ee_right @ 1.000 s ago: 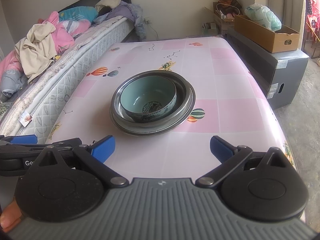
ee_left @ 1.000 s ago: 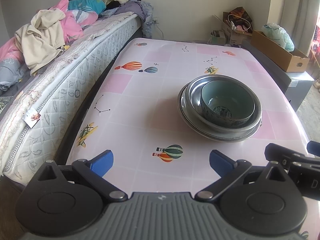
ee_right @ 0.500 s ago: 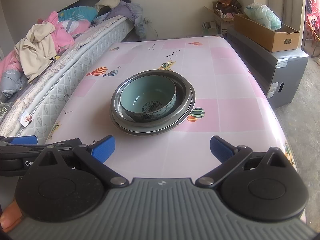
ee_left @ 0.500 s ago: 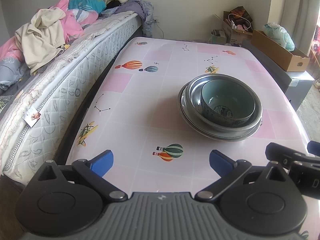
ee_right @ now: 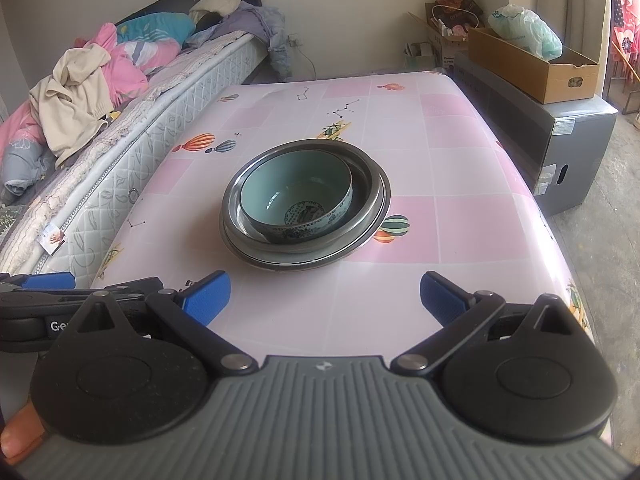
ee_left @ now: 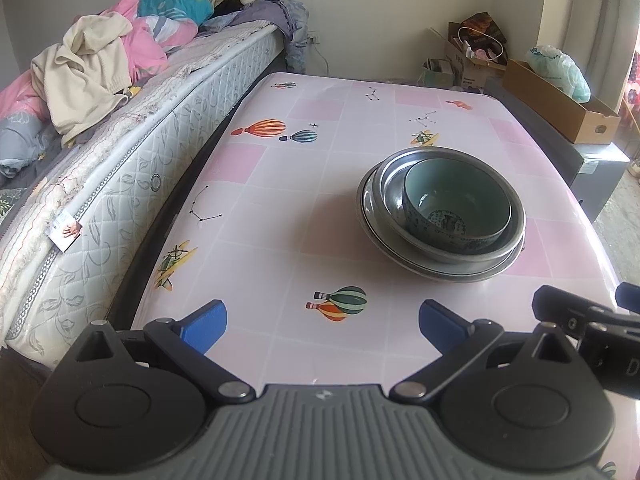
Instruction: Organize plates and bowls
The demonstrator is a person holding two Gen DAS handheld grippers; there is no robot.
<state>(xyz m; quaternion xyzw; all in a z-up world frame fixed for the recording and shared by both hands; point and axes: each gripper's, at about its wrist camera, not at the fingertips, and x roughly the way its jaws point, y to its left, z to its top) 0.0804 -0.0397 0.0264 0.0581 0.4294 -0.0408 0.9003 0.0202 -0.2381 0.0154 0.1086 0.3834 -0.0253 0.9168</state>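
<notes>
A: Anything different from a second ago?

B: Barely. The teal bowl sits inside the metal bowl, which rests on the metal plate, all stacked mid-table exactly as before.

A: And the claws?

B: The left gripper hangs spread wide over the near edge of the pink table, holding nothing. The right gripper is equally wide and empty, just beside the left one. Neither has shifted noticeably.

A: The stack's lean?

B: The teal bowl seems tilted toward the metal bowl's near-left wall, though the fisheye makes that uncertain.

A: Surroundings?

B: Mattress along the left, cardboard box at right.
</notes>
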